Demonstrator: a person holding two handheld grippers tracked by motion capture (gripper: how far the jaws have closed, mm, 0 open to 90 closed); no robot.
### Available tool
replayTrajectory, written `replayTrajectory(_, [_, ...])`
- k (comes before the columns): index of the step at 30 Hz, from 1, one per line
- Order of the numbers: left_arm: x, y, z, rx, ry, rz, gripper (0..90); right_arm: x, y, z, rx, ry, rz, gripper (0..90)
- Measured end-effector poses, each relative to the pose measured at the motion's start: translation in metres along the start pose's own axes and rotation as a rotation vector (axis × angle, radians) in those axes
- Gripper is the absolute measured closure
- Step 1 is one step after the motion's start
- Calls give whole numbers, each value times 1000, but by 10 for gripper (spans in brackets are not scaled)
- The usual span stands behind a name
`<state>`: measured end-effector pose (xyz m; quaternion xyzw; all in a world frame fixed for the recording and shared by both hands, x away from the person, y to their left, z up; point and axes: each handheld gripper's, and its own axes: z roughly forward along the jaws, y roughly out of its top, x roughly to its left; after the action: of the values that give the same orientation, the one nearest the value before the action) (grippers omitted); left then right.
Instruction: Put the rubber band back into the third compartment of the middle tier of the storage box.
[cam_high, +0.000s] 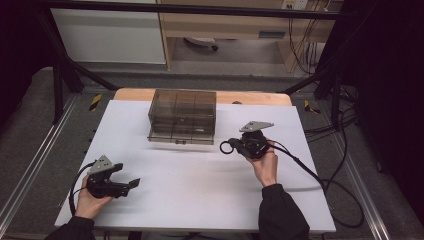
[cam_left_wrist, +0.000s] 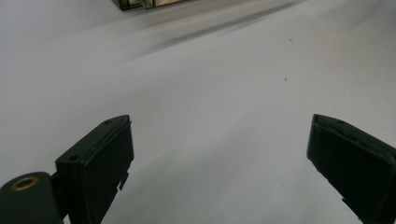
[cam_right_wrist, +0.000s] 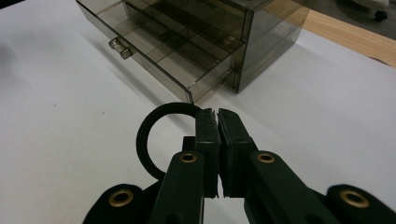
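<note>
A smoky see-through drawer box (cam_high: 182, 112) stands at the back middle of the white table (cam_high: 200, 195). Its bottom drawer (cam_right_wrist: 154, 51) is pulled out toward me, with a small handle (cam_right_wrist: 120, 48) on its front. My right gripper (cam_right_wrist: 218, 116) is shut on a black ring (cam_right_wrist: 141, 140), which sticks out to the left of the pads. In the high view this gripper (cam_high: 235, 146) hovers just right of the open drawer, the ring (cam_high: 226, 147) pointing at it. My left gripper (cam_high: 134, 183) rests low at the front left, open with nothing between its fingers (cam_left_wrist: 105, 158).
A wooden tabletop edge (cam_high: 250, 97) shows behind the white sheet. The right gripper's cable (cam_high: 320, 180) trails across the table's right side and off its edge. A black frame (cam_high: 65, 60) and cabinets stand beyond the table.
</note>
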<state>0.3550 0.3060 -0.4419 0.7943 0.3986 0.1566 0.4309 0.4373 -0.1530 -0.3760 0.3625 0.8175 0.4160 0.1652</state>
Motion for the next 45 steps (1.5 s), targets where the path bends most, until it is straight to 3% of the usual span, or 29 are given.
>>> replayTrajectory(32, [0, 0, -1, -3, -4, 2, 70, 19, 50, 44, 1, -25, -23, 876])
replayTrajectory(45, [0, 0, 0, -2, -6, 3, 70, 15, 57, 64, 13, -43, -20, 877])
